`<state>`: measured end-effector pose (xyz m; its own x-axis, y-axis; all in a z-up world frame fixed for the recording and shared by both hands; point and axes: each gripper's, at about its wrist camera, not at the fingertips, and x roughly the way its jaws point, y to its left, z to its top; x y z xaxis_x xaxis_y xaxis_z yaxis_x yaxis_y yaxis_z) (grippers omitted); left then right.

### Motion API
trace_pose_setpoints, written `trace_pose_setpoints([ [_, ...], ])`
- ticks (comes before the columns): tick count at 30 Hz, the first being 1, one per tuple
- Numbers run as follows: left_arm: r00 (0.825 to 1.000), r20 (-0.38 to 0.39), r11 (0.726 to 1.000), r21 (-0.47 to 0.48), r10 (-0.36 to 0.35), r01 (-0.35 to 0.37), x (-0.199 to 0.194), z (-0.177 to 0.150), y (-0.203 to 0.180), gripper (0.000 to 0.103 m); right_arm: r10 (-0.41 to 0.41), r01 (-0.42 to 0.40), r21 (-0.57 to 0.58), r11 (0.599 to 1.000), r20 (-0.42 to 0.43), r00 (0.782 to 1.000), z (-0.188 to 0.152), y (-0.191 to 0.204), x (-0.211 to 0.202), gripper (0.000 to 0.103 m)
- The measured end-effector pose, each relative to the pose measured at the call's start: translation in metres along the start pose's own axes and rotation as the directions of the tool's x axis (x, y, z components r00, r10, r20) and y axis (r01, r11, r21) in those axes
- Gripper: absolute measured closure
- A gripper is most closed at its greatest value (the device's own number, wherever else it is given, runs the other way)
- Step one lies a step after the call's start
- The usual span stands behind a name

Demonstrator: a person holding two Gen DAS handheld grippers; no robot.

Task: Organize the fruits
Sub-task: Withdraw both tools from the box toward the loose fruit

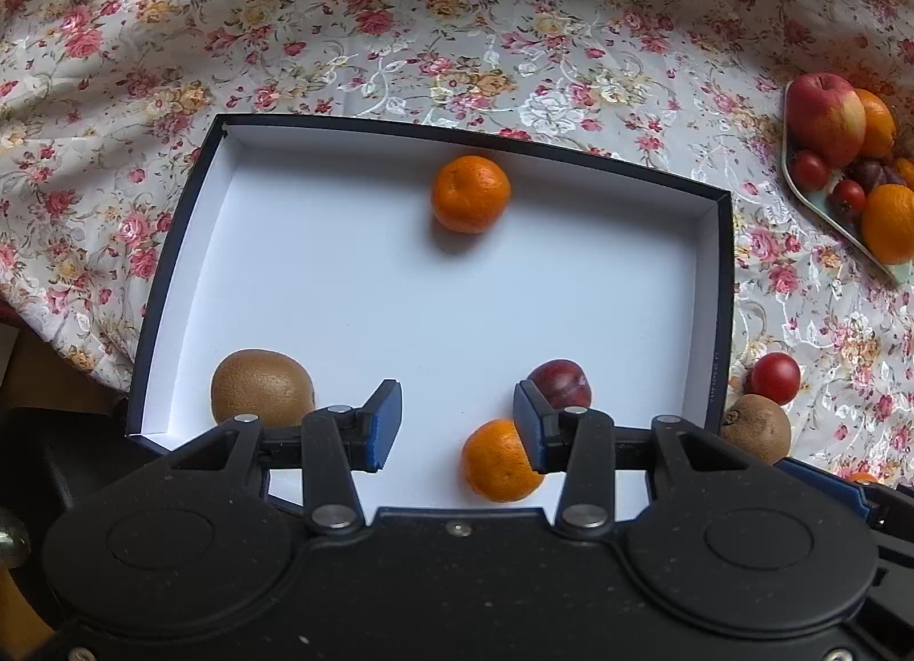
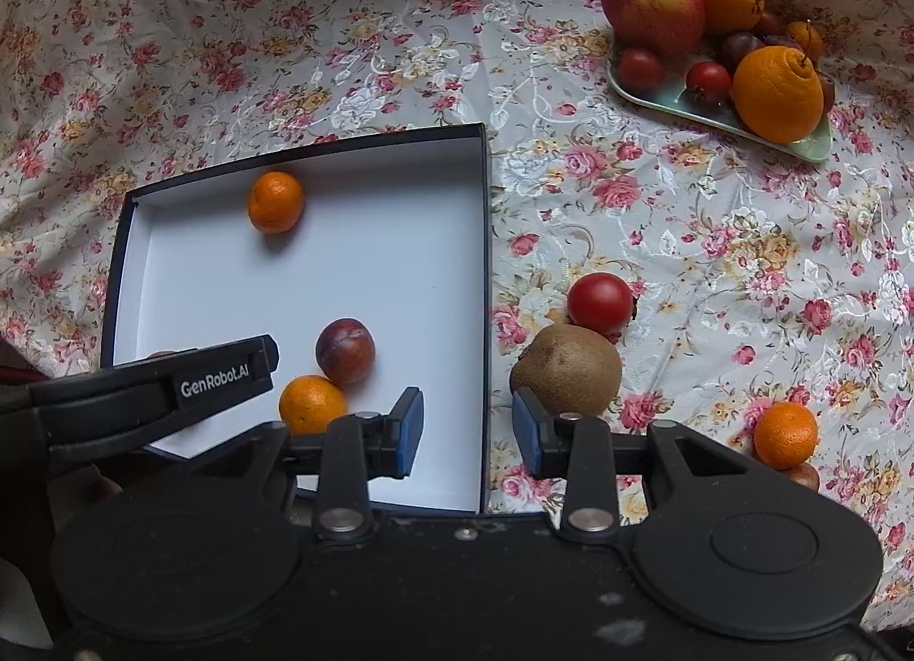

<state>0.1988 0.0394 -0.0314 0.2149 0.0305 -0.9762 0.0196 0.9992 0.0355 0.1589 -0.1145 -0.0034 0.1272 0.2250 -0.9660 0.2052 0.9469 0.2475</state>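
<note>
Left wrist view, items left to right. Box point(image 1: 171, 284), dark-rimmed with a white floor, on the floral tablecloth point(image 1: 400, 32) covering the counter. Inside it: kiwi point(image 1: 261, 387) at the near left corner; mandarin point(image 1: 470, 193) by the far wall; second mandarin point(image 1: 497, 461) and plum point(image 1: 562, 384) touching each other near the front. Left claw point(image 1: 457, 424) hangs over the box, spread, pinching nothing; its right finger overlaps the near mandarin in the view.

Right wrist view, items left to right. Right claw point(image 2: 467, 427), spread and empty, straddles the box's right wall. Loose on the cloth just beside the box: second kiwi point(image 2: 565, 369) touching a tomato point(image 2: 600, 302); farther right a third mandarin point(image 2: 785, 434), with a reddish fruit half hidden behind it. Far right, pale green dish point(image 2: 800, 147) piled with an apple point(image 2: 654, 4), oranges, tomatoes and plums.

Status, as judged: four fruits boxed; at least four loose ones remain, the second kiwi nearest the right claw. Whether the dish's fruit belongs to the job cannot be told.
</note>
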Motion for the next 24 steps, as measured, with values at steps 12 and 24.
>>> trace_pose_setpoints([
  [12, 1.000, 0.000, 0.997, 0.066, -0.030, 0.030, -0.005, -0.004, -0.040, 0.052, -0.010, 0.009, 0.082, 0.997, 0.012, 1.000, -0.006, -0.044, -0.017, 0.065],
  [24, 0.996, 0.003, 0.979, 0.182, -0.089, 0.087, -0.010, -0.018, -0.095, 0.052, -0.035, 0.030, 0.195, 0.980, 0.021, 0.999, -0.016, -0.111, -0.033, 0.065],
])
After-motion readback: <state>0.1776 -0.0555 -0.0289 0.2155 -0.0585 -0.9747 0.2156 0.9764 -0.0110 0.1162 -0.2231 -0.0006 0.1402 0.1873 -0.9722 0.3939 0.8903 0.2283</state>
